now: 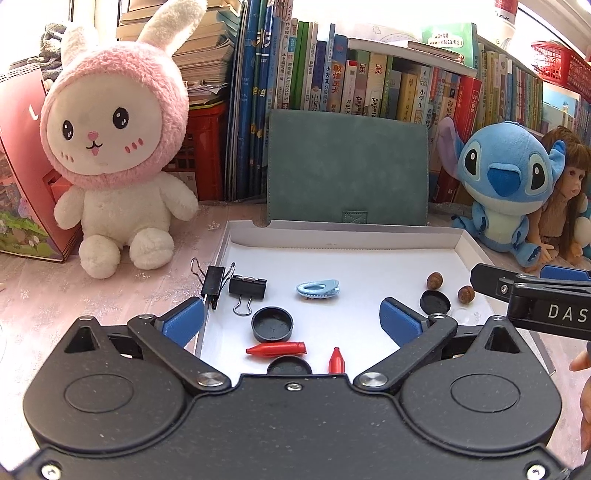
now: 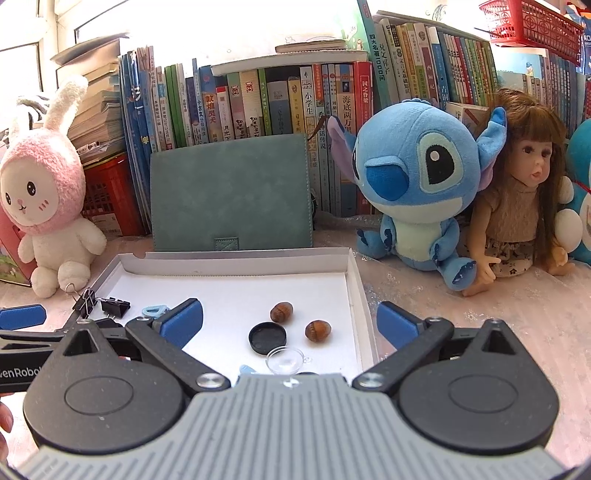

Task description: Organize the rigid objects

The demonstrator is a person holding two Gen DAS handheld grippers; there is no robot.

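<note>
A shallow white tray (image 1: 343,236) lies on the table and holds the small items. At its left edge are two black binder clips (image 1: 212,280) (image 1: 247,288), and a light blue hair clip (image 1: 317,288) lies mid-tray. Nearer are a black round cap (image 1: 272,324) and two red pointed caps (image 1: 277,349) (image 1: 336,360). On the right side sit two brown nuts (image 2: 282,312) (image 2: 318,331), another black cap (image 2: 267,338) and a small clear dish (image 2: 285,360). My left gripper (image 1: 291,310) hangs open over the tray's near left part, holding nothing. My right gripper (image 2: 290,321) is open and empty above the near right part.
A pink-hooded bunny plush (image 1: 110,155) sits left of the tray. A blue plush (image 2: 413,184) and a doll (image 2: 524,206) sit to its right. A teal folder (image 1: 347,166) stands behind it against a row of books (image 1: 369,81). Red baskets (image 2: 535,26) hang up right.
</note>
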